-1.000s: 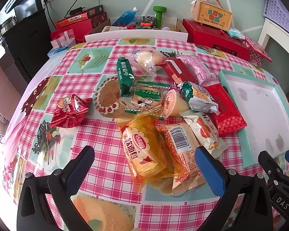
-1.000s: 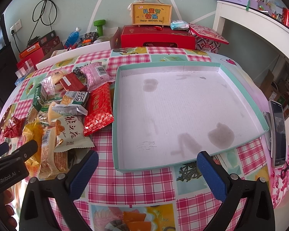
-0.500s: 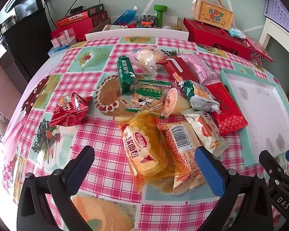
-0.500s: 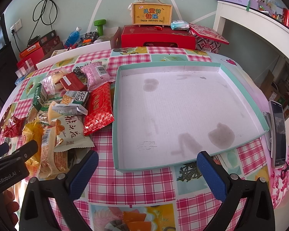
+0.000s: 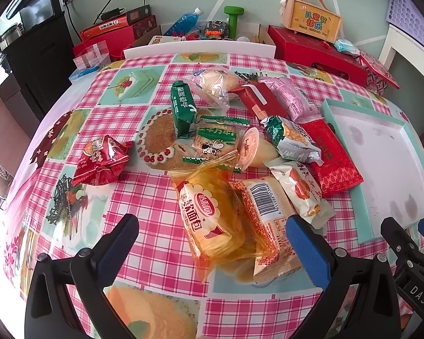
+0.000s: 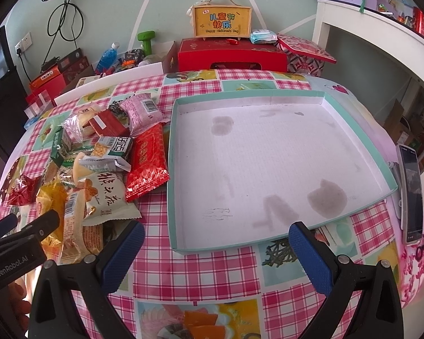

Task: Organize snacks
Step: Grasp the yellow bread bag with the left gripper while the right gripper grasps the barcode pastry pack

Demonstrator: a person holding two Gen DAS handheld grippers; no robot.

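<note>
Several snack packets lie heaped on the checked tablecloth. Nearest my open left gripper (image 5: 212,243) are a yellow bread bag (image 5: 209,214) and an orange barcode packet (image 5: 268,212); its fingers straddle them from above without touching. A red crinkled packet (image 5: 101,161) lies apart at the left. The shallow teal-rimmed tray (image 6: 361,141), white inside and holding nothing, sits right of the heap. My right gripper (image 6: 216,250) stands open over the tray's near rim. The flat red packet (image 6: 147,163) lies against the tray's left wall.
A phone (image 6: 411,192) rests on the table's right edge. Behind the table stand red gift boxes (image 6: 231,53), a yellow handled box (image 6: 222,21), a blue bottle (image 5: 183,21) and a green dumbbell (image 5: 234,18). A white shelf (image 6: 381,39) stands at the right.
The left gripper has drifted slightly, so the snack heap sits a little lower and nearer its fingers. The right gripper has not moved. Both stay open.
</note>
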